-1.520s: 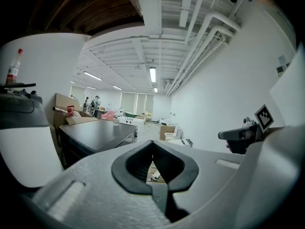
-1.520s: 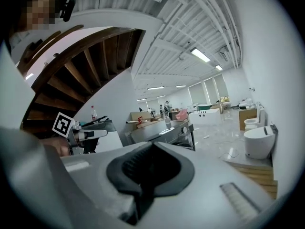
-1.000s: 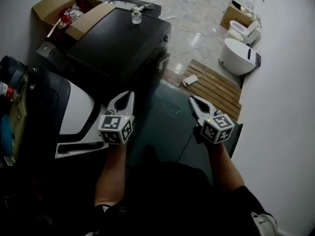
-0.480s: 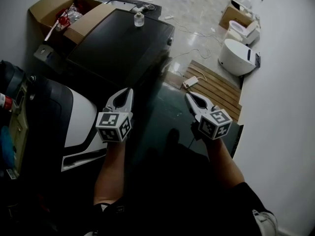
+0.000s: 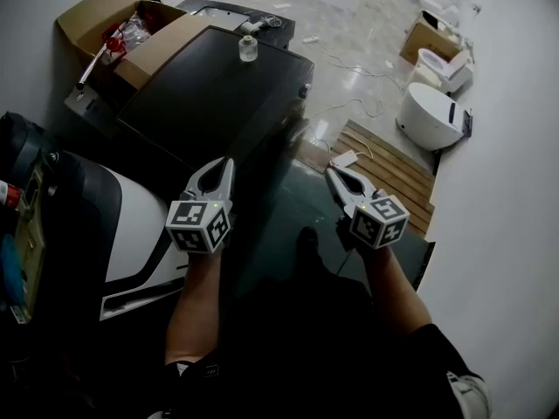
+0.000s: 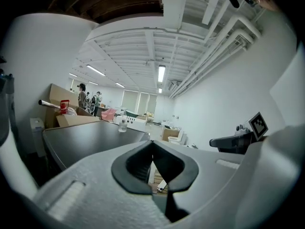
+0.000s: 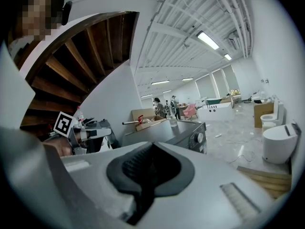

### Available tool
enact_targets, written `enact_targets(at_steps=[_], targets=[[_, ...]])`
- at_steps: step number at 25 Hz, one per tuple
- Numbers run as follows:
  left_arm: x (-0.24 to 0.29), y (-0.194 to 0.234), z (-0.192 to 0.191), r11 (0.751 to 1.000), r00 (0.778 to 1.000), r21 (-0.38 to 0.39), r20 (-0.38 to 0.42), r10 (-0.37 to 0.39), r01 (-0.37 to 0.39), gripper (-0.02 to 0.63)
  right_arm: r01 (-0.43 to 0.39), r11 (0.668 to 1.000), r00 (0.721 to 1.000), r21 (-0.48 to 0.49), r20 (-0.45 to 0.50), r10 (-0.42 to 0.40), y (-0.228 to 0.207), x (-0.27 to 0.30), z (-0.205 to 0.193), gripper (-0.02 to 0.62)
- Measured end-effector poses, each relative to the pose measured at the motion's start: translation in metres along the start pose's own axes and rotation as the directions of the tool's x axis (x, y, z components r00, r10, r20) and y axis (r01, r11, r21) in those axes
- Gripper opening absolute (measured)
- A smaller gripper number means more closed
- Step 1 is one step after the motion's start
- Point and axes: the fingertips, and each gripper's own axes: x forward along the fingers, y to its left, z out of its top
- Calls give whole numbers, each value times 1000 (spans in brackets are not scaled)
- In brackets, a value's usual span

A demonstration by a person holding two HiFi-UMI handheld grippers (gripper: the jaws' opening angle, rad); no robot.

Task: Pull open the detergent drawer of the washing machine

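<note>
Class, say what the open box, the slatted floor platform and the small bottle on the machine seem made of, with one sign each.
Open box: cardboard, matt brown, folded flaps.
Slatted platform: likely wood, bare brown parallel boards.
Small bottle: clear glass or plastic, see-through; cannot tell which.

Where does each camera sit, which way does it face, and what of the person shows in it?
Head view: on the head, looking steeply down at the washer and floor; shows forearms, left hand-held gripper, right hand-held gripper.
Left gripper view: on the left hand-held gripper, looking along its shut jaws across the washer top; shows the right one.
Right gripper view: on the right hand-held gripper, looking along its shut jaws at the washer; shows the left one.
Shared: both gripper views show the bottle on the washer.
</note>
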Motion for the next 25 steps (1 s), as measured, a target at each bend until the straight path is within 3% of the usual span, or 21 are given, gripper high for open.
enact_targets(at_steps=[6,12,18,25], targets=[[79,-24,15,1000,1000,8,-19,-11,11,3,-26,1000,999,3,-26,26,-70,26,18,3],[130,-34,21,999,998,26,-58,30,-28,3,-76,997,996,24,-41,77,-126,52,34,3],[151,-30,27,993,990,21,-73,120,-119,3,-161,985,985,60,-57,165,-147,75,48,3],[155,-23,21,977,975,-7,-72,211,-212,3,-257,966,958,17,-129,257,-156,96,39,3]])
